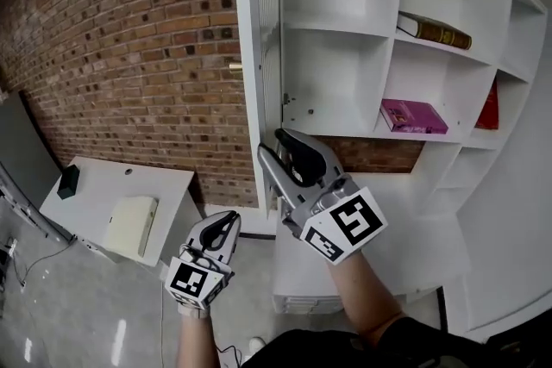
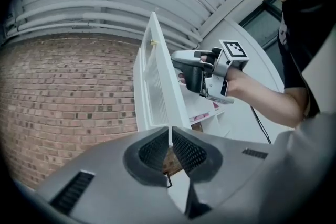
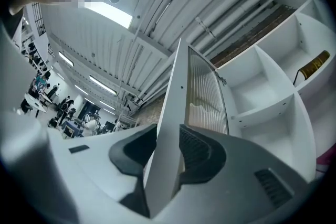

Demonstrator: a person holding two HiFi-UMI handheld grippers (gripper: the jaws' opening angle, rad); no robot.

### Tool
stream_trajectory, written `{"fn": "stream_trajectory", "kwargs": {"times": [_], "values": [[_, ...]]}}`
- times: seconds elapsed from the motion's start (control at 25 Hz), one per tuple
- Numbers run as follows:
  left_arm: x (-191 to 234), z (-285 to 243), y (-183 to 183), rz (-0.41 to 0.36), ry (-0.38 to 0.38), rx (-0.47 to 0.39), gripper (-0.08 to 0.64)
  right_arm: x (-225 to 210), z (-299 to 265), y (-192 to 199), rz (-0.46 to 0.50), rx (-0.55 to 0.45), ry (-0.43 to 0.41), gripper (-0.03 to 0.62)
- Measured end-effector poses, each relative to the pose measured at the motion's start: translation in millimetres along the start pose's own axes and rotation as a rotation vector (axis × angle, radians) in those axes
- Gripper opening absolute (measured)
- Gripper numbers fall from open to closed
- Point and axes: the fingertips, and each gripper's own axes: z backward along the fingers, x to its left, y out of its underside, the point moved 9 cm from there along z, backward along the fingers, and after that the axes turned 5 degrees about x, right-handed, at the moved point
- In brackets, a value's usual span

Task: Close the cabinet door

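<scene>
The white cabinet (image 1: pixel 345 30) stands open, and its door (image 1: pixel 254 56) swings out toward me, seen edge-on with a small brass knob (image 1: pixel 235 66). My right gripper (image 1: pixel 274 142) is raised at the door's free edge. In the right gripper view the door (image 3: pixel 176 92) runs between the jaws of this gripper (image 3: pixel 167 134), which stand apart around it without clearly pressing. My left gripper (image 1: pixel 226 218) hangs lower left, shut and empty. The left gripper view shows its tips (image 2: pixel 169 136) meeting, with the door (image 2: pixel 157 86) and the right gripper (image 2: pixel 181 65) beyond.
Shelves hold a brown book (image 1: pixel 435 32), a magenta book (image 1: pixel 414 116) and a red book (image 1: pixel 489 109). A brick wall (image 1: pixel 129 39) lies left of the door. A white desk (image 1: pixel 168 185) at lower left carries a cream box (image 1: pixel 129 224) and a dark item (image 1: pixel 69 181).
</scene>
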Motion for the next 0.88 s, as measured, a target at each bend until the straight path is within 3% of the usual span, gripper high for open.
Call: {"fn": "stream_trajectory", "kwargs": {"times": [0.36,0.64,0.88], "values": [[5,-38,-2,-0.042,0.227,-0.038,0.097,11,-13,-5,0.054,0.035,0.039,0.137],[10,-45,-6,-0.045,0.322,-0.089,0.098,16,-15,-1,0.096,0.086,0.114,0.135],[12,-49,1,-0.012,0.371,-0.084,0.098,21,-13,2,0.123,0.108,0.189,0.117]]}}
